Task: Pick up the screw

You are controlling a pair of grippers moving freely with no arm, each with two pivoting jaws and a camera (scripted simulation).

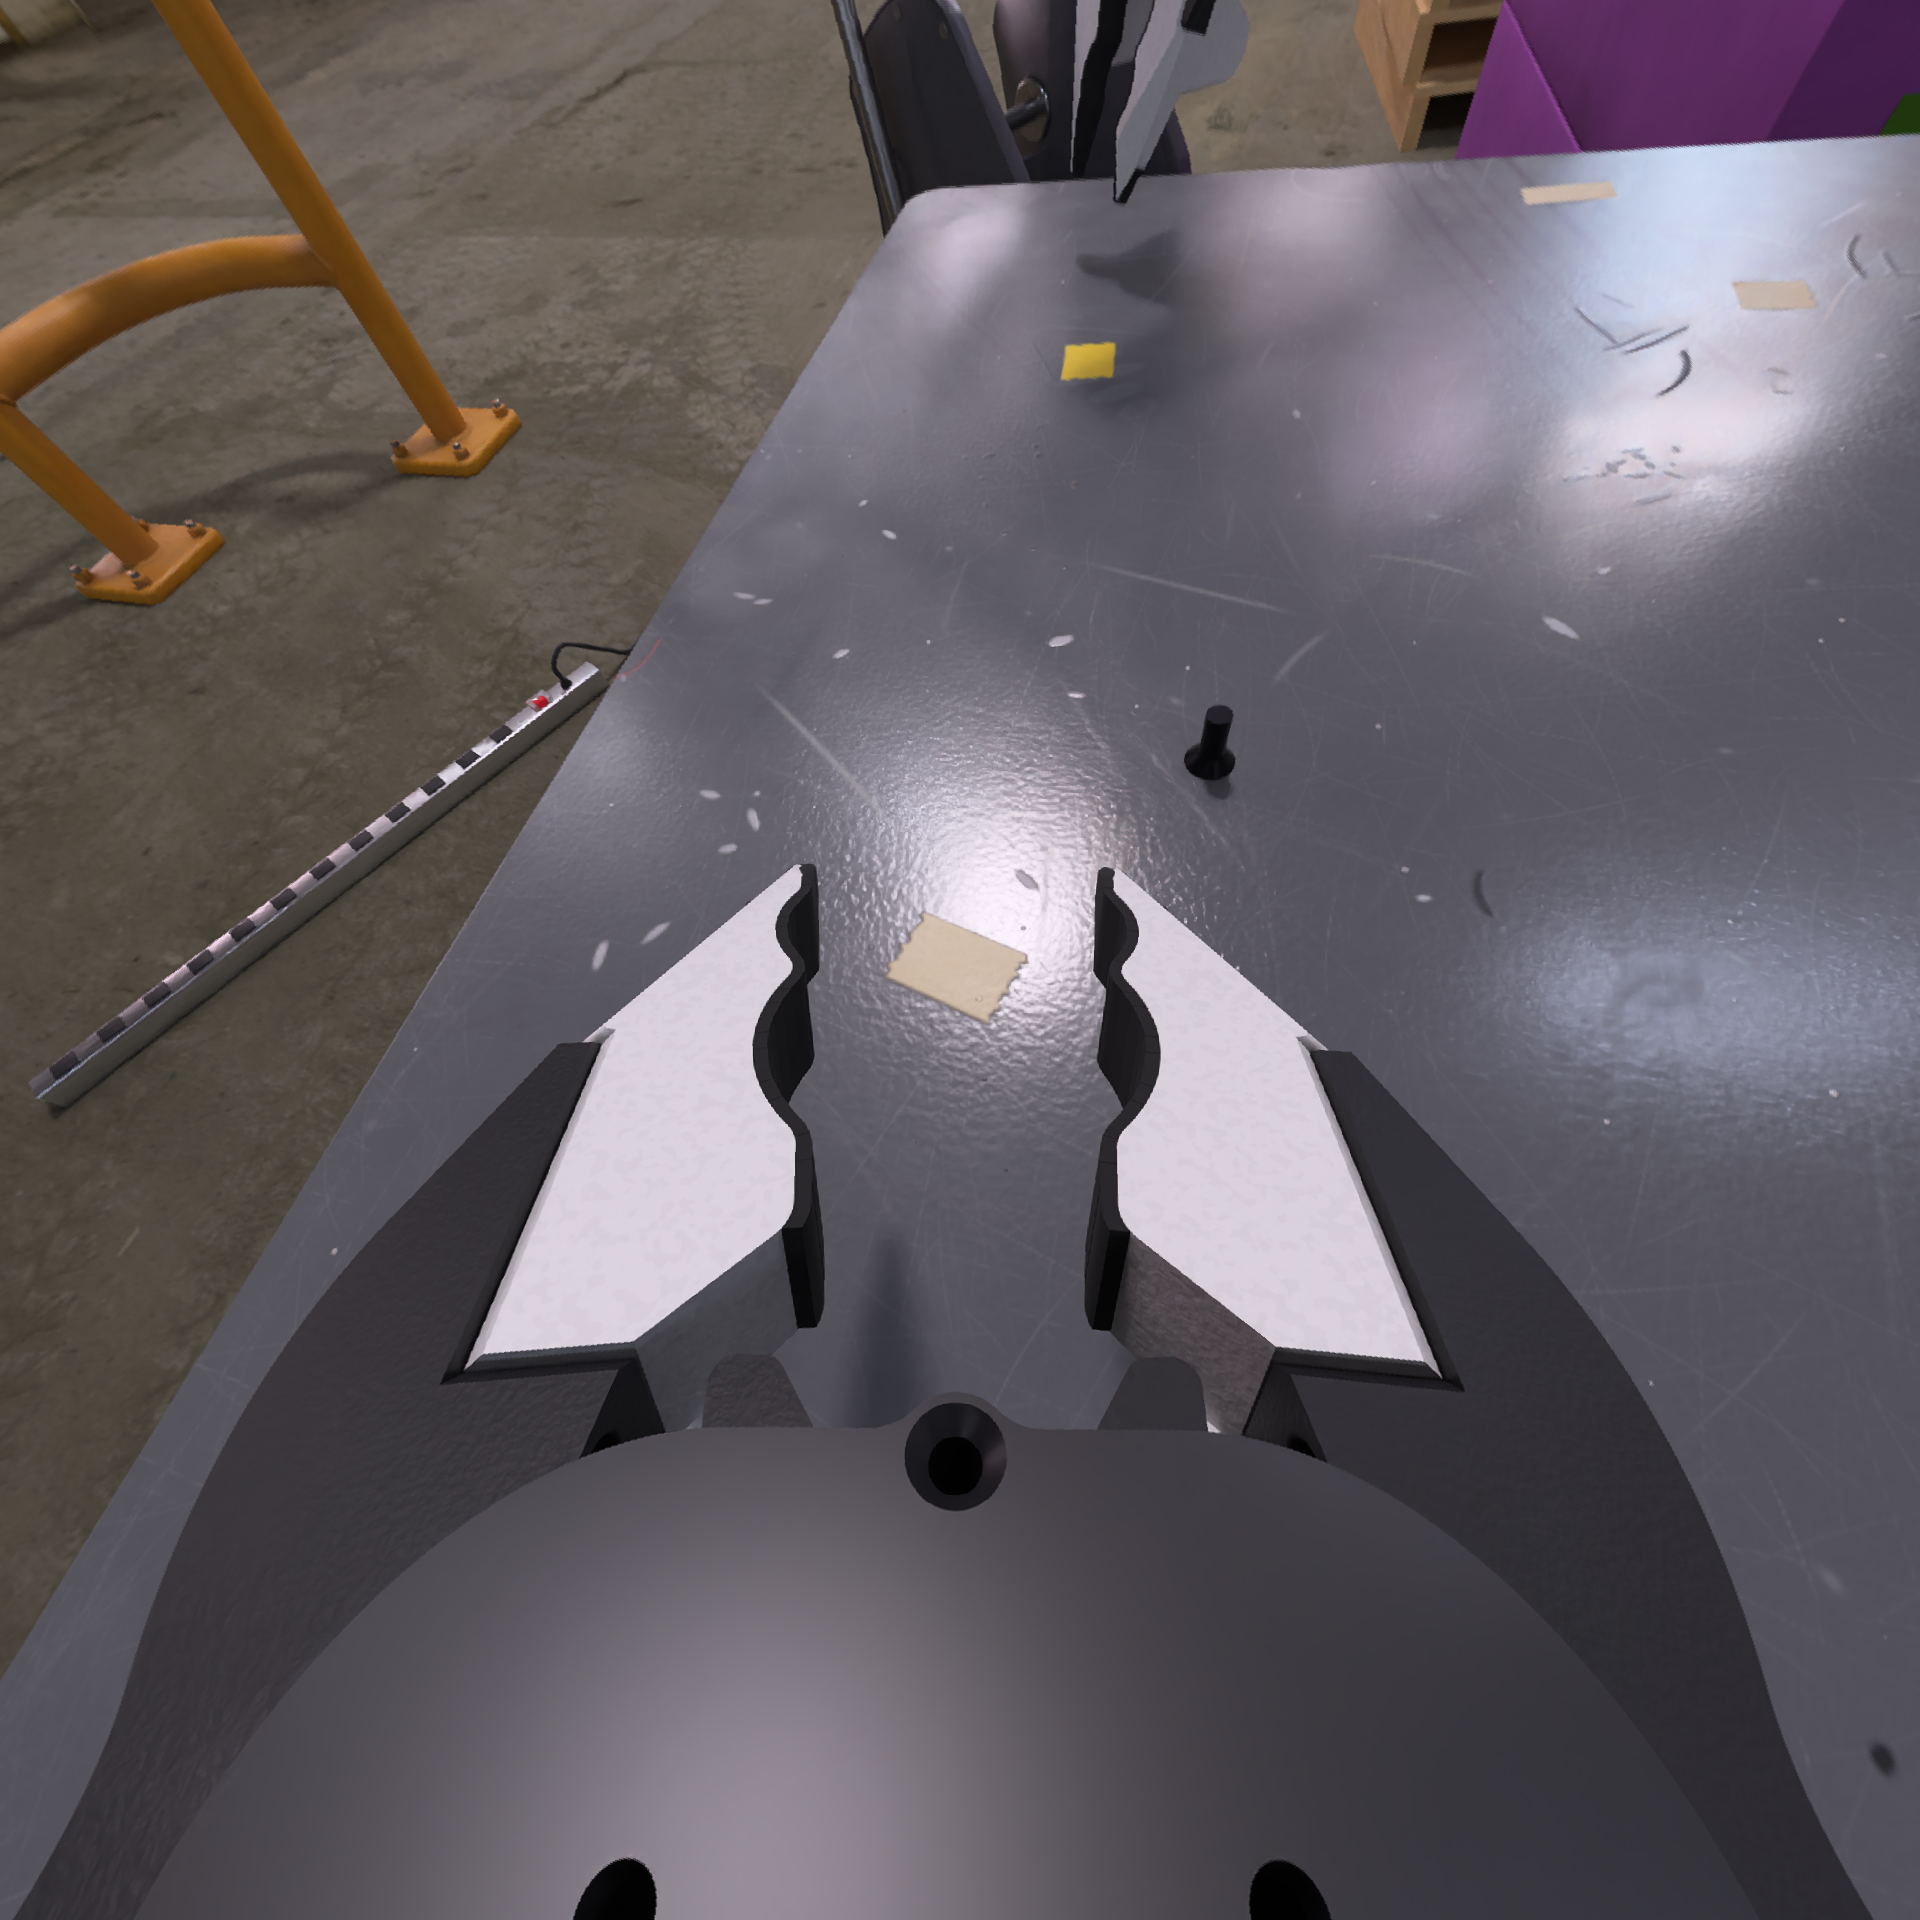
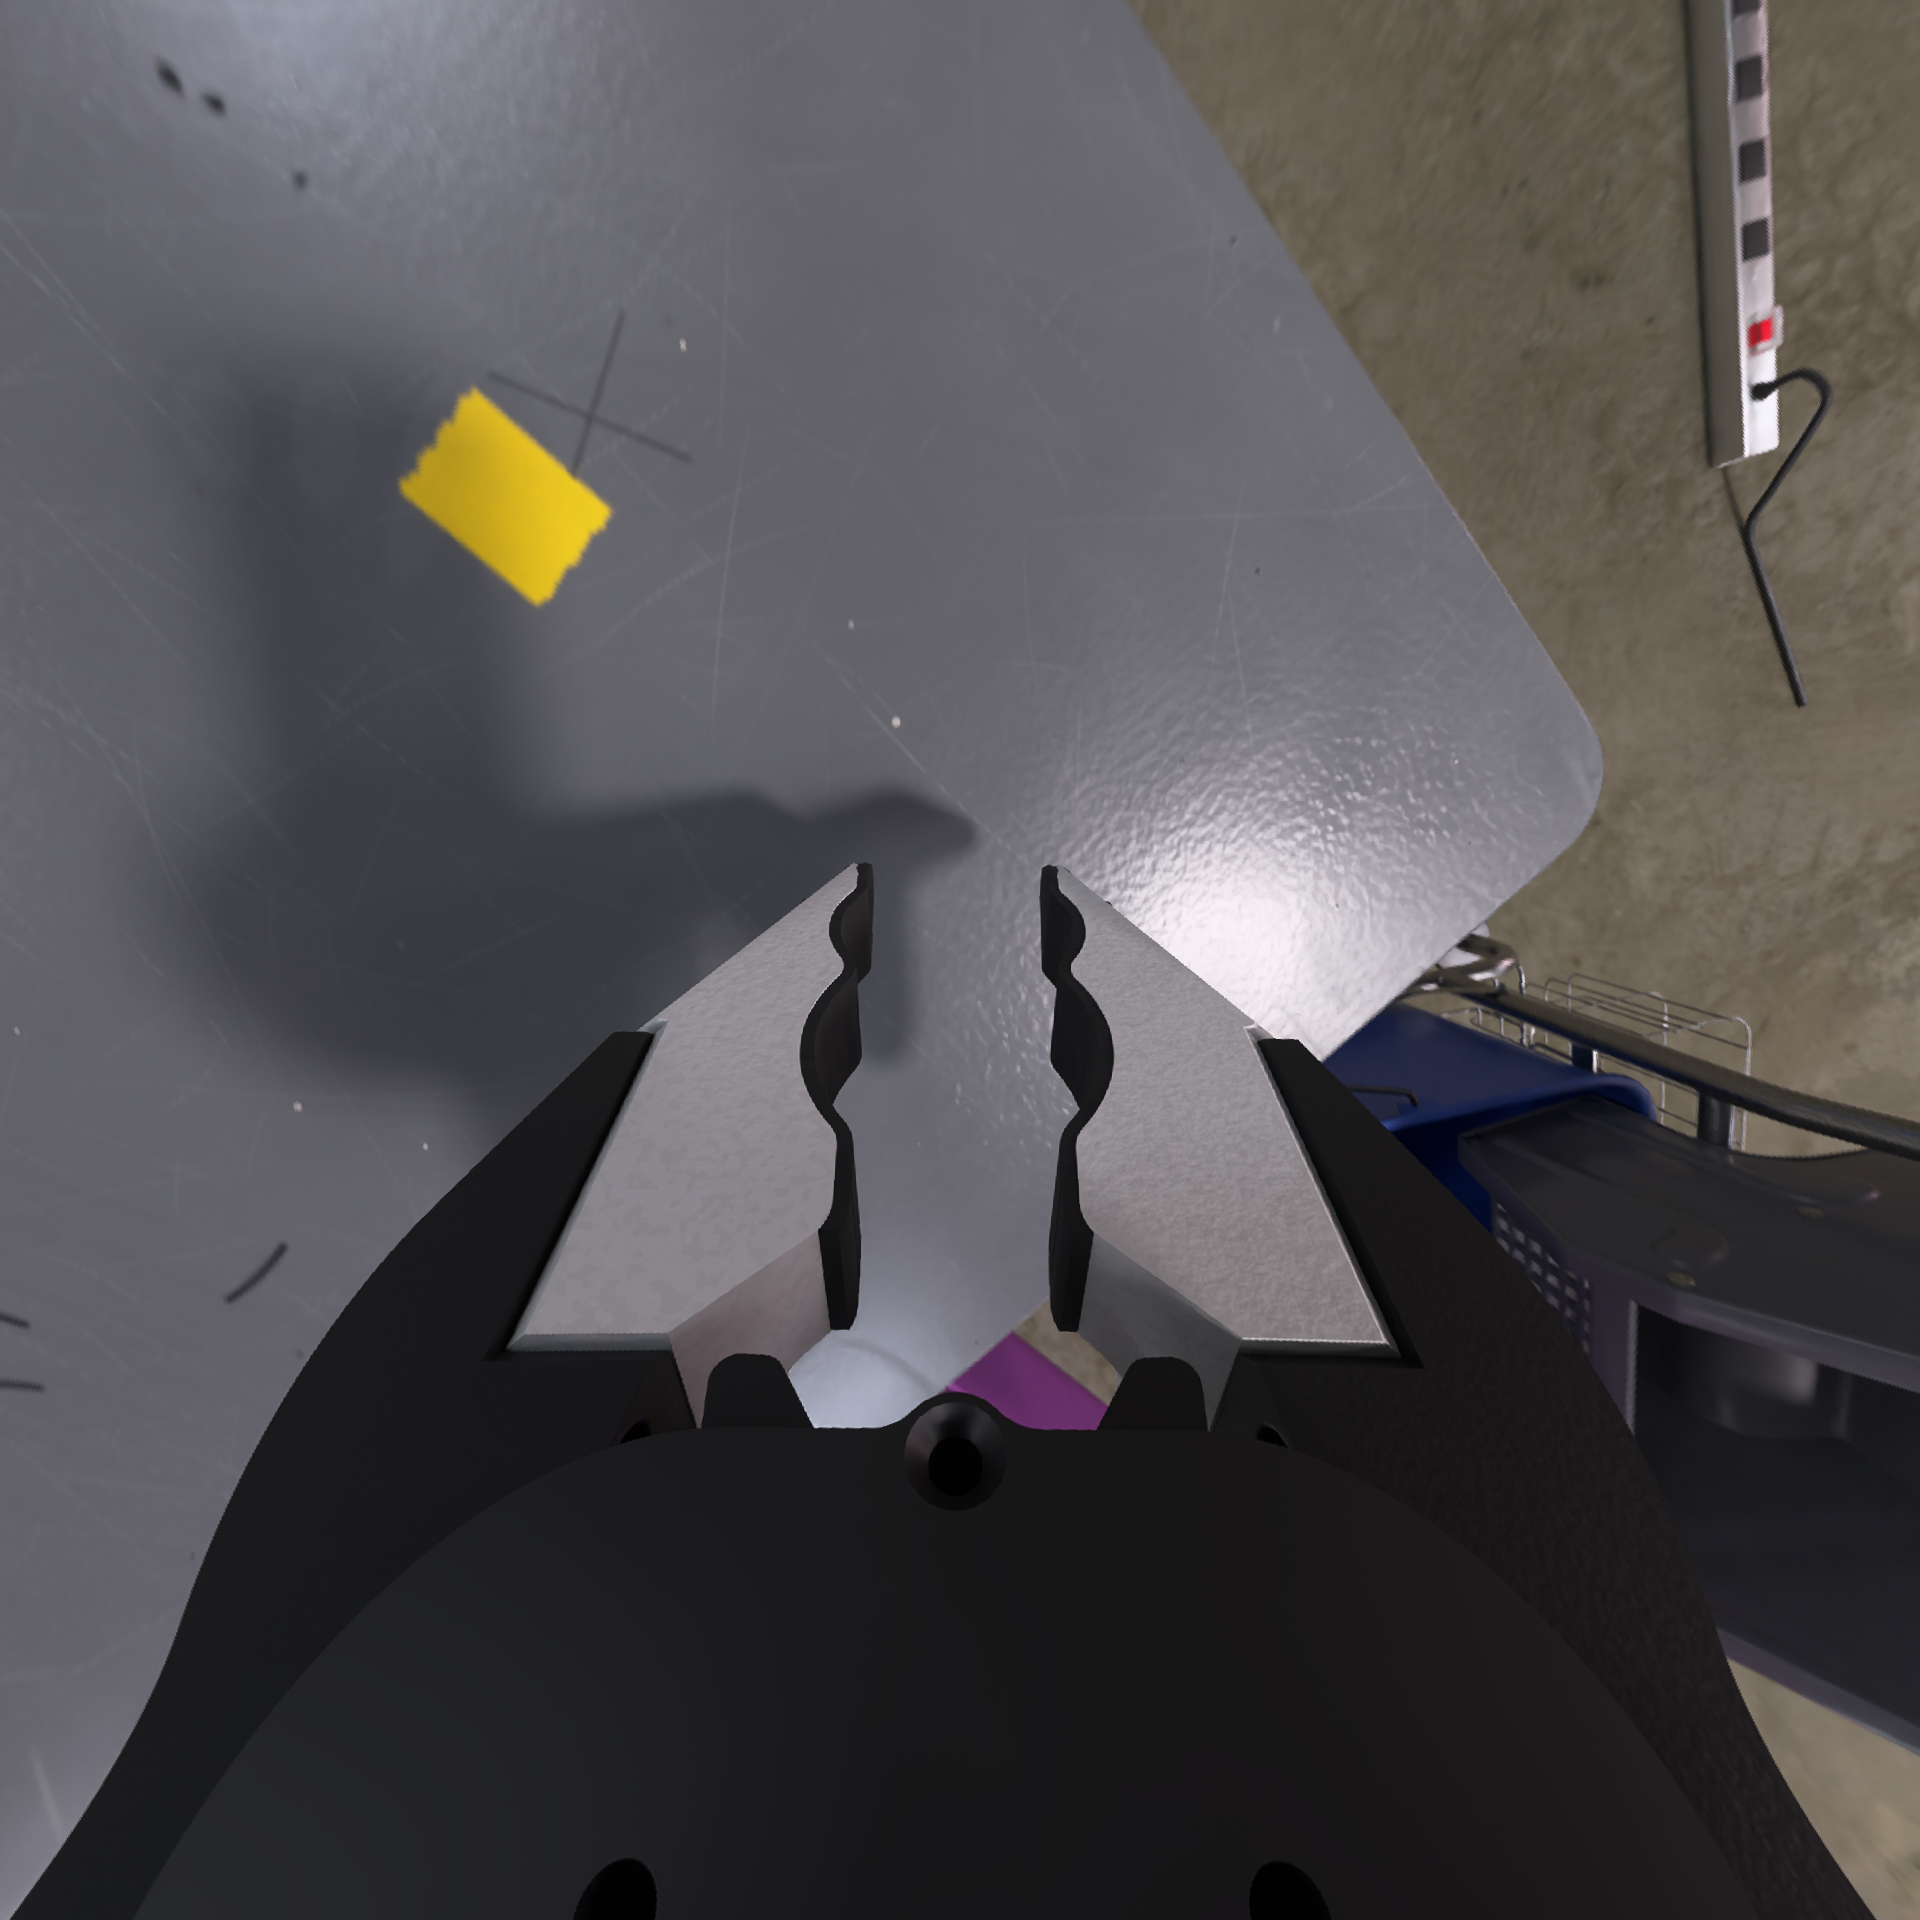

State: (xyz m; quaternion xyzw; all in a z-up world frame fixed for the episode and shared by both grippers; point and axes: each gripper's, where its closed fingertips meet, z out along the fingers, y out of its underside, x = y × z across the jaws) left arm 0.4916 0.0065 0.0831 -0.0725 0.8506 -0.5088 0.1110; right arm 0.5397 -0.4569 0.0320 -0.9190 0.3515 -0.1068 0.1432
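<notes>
Out on the far left of the left wrist view, an orange tube frame (image 1: 249,260) stands bolted to the concrete floor, and a long power strip (image 1: 312,894) lies at a slant just off the table (image 1: 1558,1143) edge. Moving in, the left tool (image 1: 956,883) hovers over the grey scratched table with its jaws spread wide and nothing between them but bare surface and a scrap of tan tape (image 1: 958,966), which sits on the table right in the gap. Ahead and to the right of those fingertips, there's the screw (image 1: 1211,743), small and black, standing on its flat head with the shank pointing up, clear of both tools. Farther up the table, a yellow tape patch (image 1: 1088,362), and above it at the far edge the right tool (image 1: 1132,94) hangs point-down. Top right, a purple box (image 1: 1662,73) beside a wooden pallet (image 1: 1423,62).

Over to the right wrist view: yellow tape patch (image 2: 506,497) on the left with a pencilled cross beside it, a broad shadow spreading below. Centre, the right tool (image 2: 956,878) is parted to a moderate gap, narrower than its partner's, gripping nothing, above the table's rounded corner (image 2: 1507,748). Right of that, the power strip (image 2: 1740,229) on the floor, and a blue crate (image 2: 1455,1081) below the table edge.
</notes>
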